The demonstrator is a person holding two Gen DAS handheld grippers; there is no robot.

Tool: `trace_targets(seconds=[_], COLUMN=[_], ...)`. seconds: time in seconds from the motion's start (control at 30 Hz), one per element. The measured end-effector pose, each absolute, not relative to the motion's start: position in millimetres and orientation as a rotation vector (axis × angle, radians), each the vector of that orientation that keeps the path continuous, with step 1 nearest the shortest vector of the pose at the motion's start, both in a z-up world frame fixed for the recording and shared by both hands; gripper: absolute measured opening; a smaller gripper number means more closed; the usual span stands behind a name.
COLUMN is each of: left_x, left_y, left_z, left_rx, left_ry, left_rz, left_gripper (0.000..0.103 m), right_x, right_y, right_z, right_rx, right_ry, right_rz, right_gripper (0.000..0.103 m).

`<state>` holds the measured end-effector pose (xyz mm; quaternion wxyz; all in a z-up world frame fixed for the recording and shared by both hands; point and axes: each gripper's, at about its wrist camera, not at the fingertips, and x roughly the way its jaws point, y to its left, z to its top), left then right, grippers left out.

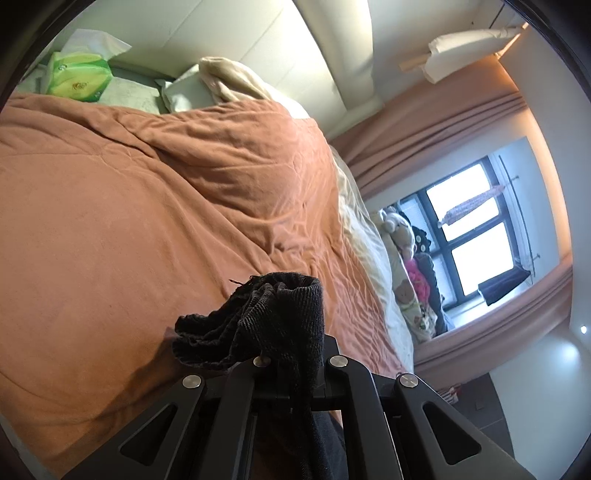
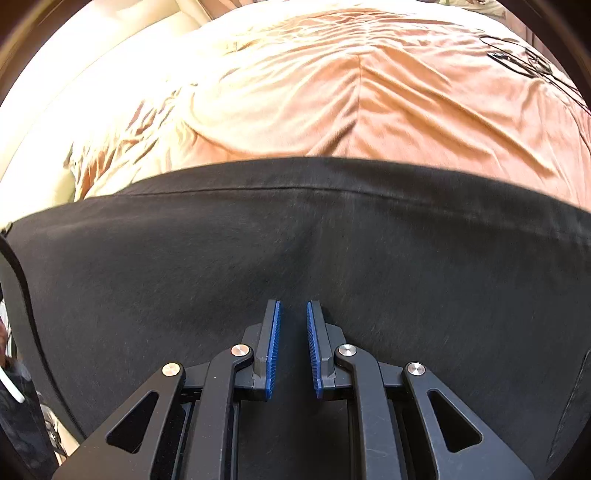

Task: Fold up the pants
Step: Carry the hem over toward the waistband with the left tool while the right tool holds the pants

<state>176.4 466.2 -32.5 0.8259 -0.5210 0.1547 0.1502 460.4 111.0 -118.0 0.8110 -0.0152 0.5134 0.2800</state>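
Observation:
The black pants (image 2: 332, 236) lie spread flat across the orange bedspread (image 2: 332, 92) in the right wrist view. My right gripper (image 2: 293, 314) hovers just over the pants, its blue pads (image 2: 274, 343) a small gap apart with nothing between them. In the left wrist view my left gripper (image 1: 291, 354) is shut on a bunched, ribbed black edge of the pants (image 1: 266, 321), held up above the bedspread (image 1: 147, 221); its fingertips are hidden by the cloth.
Pillows (image 1: 177, 92), a green tissue pack (image 1: 79, 75) and a cream headboard (image 1: 221, 33) are at the bed's far end. Stuffed toys (image 1: 406, 258) sit by a window (image 1: 469, 229) with pink curtains. A black cable (image 2: 524, 62) lies on the bedspread.

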Motion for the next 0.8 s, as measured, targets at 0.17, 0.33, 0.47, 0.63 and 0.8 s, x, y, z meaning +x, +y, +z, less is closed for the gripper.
trace_targets(seconds=[0.17, 0.33, 0.47, 0.63, 0.8], left_x=[169, 169, 170, 175, 177], left_y=[474, 474, 471, 457, 440], left_z=[-28, -32, -27, -7, 17], left_rx=[-1.082, -1.088, -1.079, -1.027, -0.980], left_ry=[0.336, 0.346, 0.339, 0.332, 0.320], left_rz=[0.322, 0.315, 0.299, 0.277, 0.252], left_gripper=[0.003, 0.003, 0.003, 0.003, 0.003], right_x=[474, 495, 502, 483, 453], right_y=[130, 146, 149, 147, 137], right_z=[-127, -133, -132, -132, -134], right_rx=[-0.039, -0.037, -0.029, -0.042, -0.028], right_ry=[1.115, 1.115, 1.125, 1.148, 1.164], right_rz=[0.570, 0.539, 0.529, 0.582, 0.629], right_gripper=[0.012, 0.012, 0.012, 0.011, 0.008])
